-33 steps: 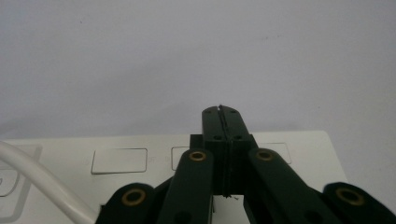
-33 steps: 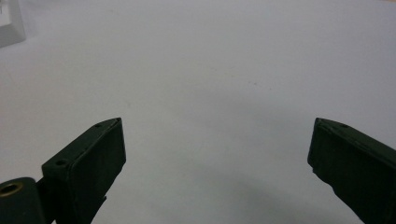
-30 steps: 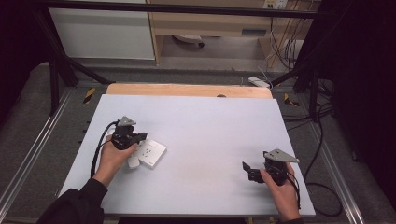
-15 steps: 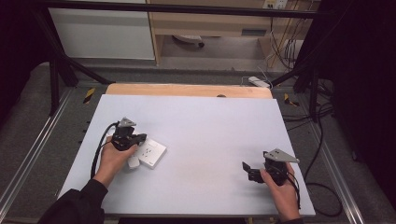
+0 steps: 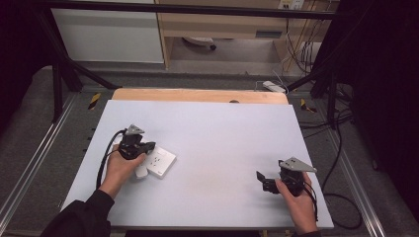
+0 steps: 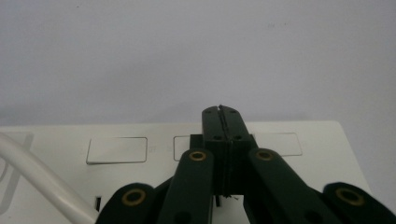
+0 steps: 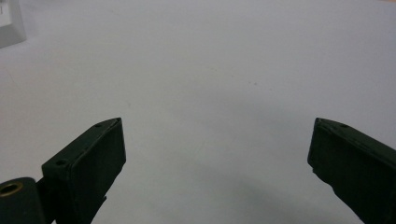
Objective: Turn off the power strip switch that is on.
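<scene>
Left tongs (image 6: pixel 222 112) shut tight, jaws pressed flat together, nothing pinched between them. Tips poised over the white socket plate (image 6: pixel 280 140), directly above its row of rectangular rocker switches (image 6: pixel 116 150); contact with the plate not certain from the left gripper view. White cable (image 6: pixel 32 172) running off to the left of the jaws. From the high view, left tongs (image 5: pixel 136 145) at the near-left edge of the socket plate (image 5: pixel 160 163), hand wrapped around the body behind them.

Right tongs (image 7: pixel 215 154) wide open, bare desk (image 7: pixel 210 70) between the jaws, nothing held. Seen from above, right tongs (image 5: pixel 267 180) resting well apart from the plate, toward the opposite side of the desk (image 5: pixel 222 123).

Compared with a second ago: no visible shift in either hand, plate in the same spot, left jaws equally shut. Reads as a pause. Probable meaning: closed tips lined up as a single prod to press one rocker, press itself not yet evident.
</scene>
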The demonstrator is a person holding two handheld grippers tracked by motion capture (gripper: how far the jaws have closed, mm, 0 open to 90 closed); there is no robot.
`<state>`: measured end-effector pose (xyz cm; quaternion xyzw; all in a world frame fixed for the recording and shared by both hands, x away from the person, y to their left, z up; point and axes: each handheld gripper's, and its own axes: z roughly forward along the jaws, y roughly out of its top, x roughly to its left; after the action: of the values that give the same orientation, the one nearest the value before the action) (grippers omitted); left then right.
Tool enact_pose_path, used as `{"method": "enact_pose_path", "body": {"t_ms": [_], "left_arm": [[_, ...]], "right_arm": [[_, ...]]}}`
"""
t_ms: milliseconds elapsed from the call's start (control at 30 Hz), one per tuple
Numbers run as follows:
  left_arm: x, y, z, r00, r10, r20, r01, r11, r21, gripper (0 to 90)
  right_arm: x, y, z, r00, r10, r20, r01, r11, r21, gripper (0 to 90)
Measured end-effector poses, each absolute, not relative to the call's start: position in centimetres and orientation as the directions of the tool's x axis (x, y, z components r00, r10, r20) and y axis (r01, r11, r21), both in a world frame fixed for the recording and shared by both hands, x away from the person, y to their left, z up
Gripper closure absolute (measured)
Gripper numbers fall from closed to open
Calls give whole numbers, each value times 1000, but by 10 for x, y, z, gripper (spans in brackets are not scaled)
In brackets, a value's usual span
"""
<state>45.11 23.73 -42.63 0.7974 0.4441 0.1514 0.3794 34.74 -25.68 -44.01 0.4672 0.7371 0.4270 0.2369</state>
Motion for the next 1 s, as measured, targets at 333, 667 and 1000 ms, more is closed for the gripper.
{"method": "enact_pose_path", "body": {"t_ms": [333, 667, 1000], "left_arm": [[451, 237, -426, 559, 824, -94, 593, -319, 739, 900], [451, 238, -427, 556, 826, -95, 596, -316, 738, 900], [451, 237, -427, 555, 827, -91, 595, -318, 738, 900]], "right_arm": [[347, -257, -440, -452, 891, 46, 486, 203, 850, 46], [347, -257, -440, -452, 891, 47, 486, 202, 850, 46], [347, -256, -440, -452, 891, 46, 487, 203, 850, 46]]}}
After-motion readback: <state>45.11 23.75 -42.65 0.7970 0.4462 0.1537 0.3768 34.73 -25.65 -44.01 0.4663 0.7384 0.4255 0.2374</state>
